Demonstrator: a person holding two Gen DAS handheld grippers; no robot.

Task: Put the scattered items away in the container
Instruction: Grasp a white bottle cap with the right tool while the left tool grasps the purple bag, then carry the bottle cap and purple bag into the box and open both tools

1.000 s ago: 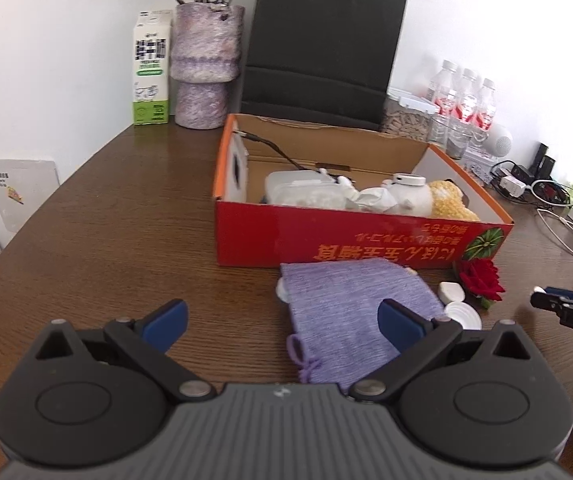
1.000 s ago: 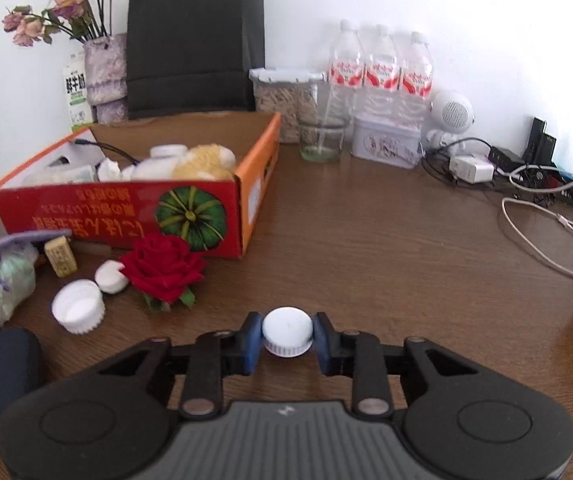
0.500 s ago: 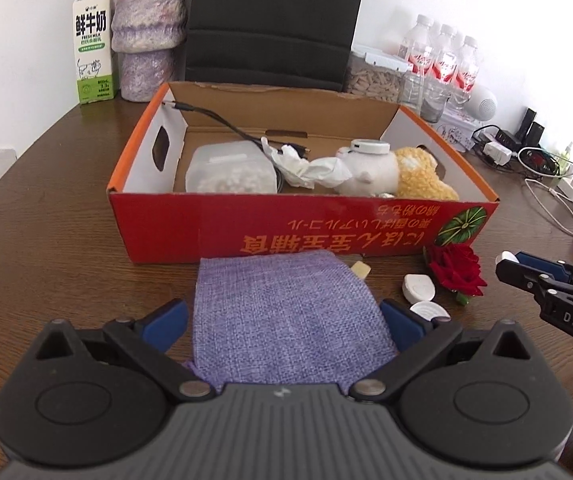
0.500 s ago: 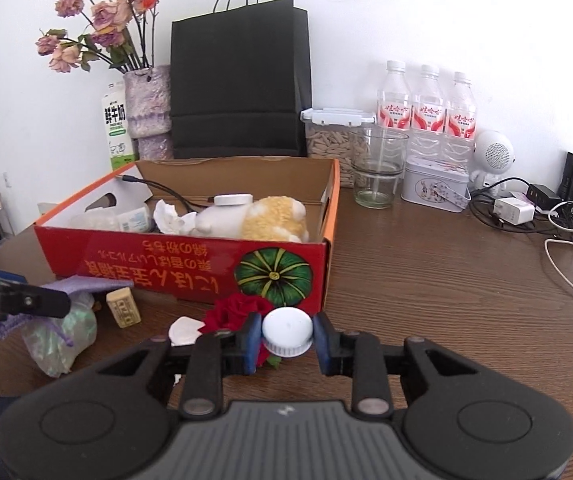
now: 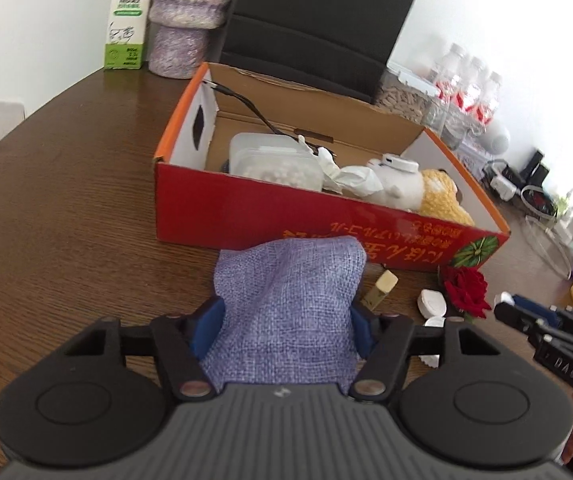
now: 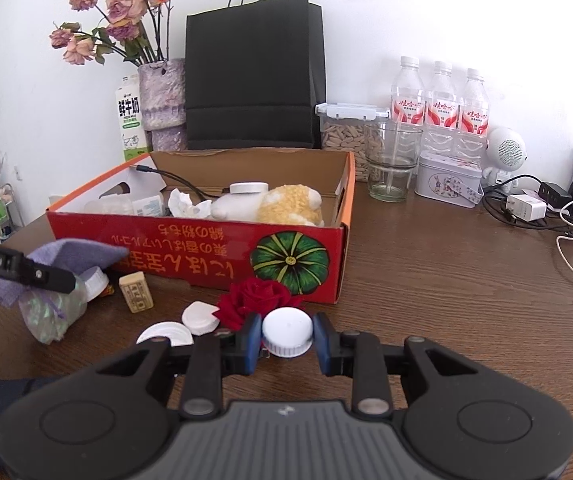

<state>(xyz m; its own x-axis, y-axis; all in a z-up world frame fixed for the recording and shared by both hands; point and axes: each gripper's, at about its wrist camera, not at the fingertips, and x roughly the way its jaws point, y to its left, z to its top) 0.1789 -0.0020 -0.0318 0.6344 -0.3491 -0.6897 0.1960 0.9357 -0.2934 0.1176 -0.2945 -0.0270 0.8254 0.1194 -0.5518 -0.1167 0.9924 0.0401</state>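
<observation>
Partly done. The red cardboard box (image 6: 190, 248) already holds several items. Left gripper (image 5: 286, 320) fingers pinch the purple woven pouch (image 5: 286, 304); right gripper (image 6: 286, 338) fingers clamp a white bottle cap (image 6: 287, 332). Red rose (image 6: 260, 298), tan tile (image 6: 136, 292) and white caps (image 6: 200, 318) remain on the counter (image 6: 446, 300).

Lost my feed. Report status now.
Left gripper shut on purple pouch. Right gripper shut on white cap. Red box just ahead, open; nothing blocking.

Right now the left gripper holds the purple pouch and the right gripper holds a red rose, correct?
Not quite. The right gripper is shut on a white bottle cap, as the right wrist view shows; the red rose lies on the table. The left gripper does hold the purple pouch.
</observation>
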